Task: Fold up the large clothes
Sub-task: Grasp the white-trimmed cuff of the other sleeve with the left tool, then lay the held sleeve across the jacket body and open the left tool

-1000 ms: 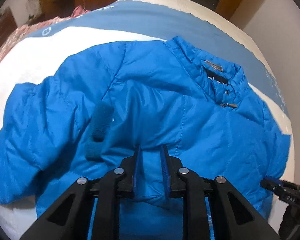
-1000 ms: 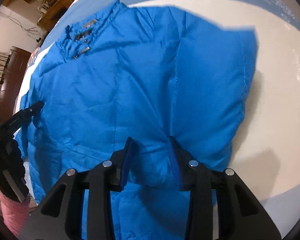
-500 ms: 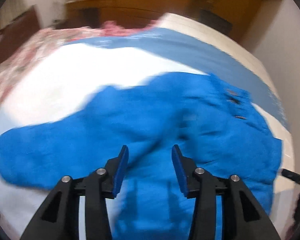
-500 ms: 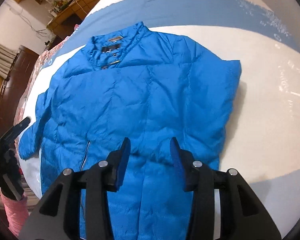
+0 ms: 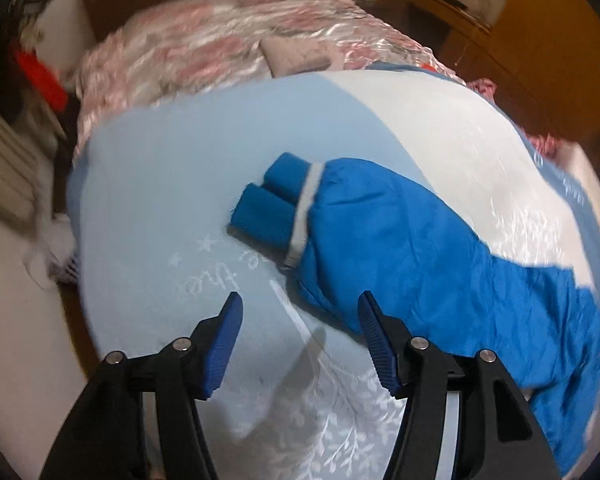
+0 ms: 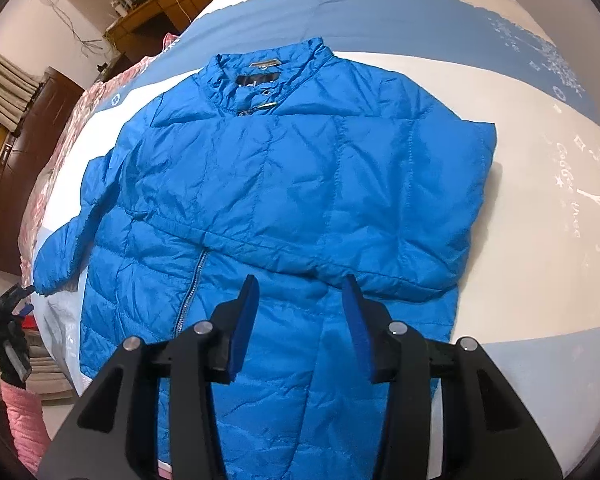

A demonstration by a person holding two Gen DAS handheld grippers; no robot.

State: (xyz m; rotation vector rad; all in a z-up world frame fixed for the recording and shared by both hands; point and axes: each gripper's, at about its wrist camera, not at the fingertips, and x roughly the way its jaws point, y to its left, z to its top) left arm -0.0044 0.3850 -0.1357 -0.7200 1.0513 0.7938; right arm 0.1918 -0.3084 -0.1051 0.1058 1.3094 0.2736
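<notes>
Both grippers, left [image 5: 300, 312] and right [image 6: 300, 296], now gape wide and empty; left has swung from jacket [image 6: 284, 184] body to sleeve [image 5: 380, 232].

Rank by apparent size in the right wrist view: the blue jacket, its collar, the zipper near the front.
1. blue jacket, fills most of the view.
2. collar.
3. zipper, a thin line; similar in length to the collar, so that order is unsure.

1 jacket [image 6: 300, 184], 2 grippers, 1 bed [image 6: 540, 240], 1 pillow [image 5: 296, 56].
</notes>
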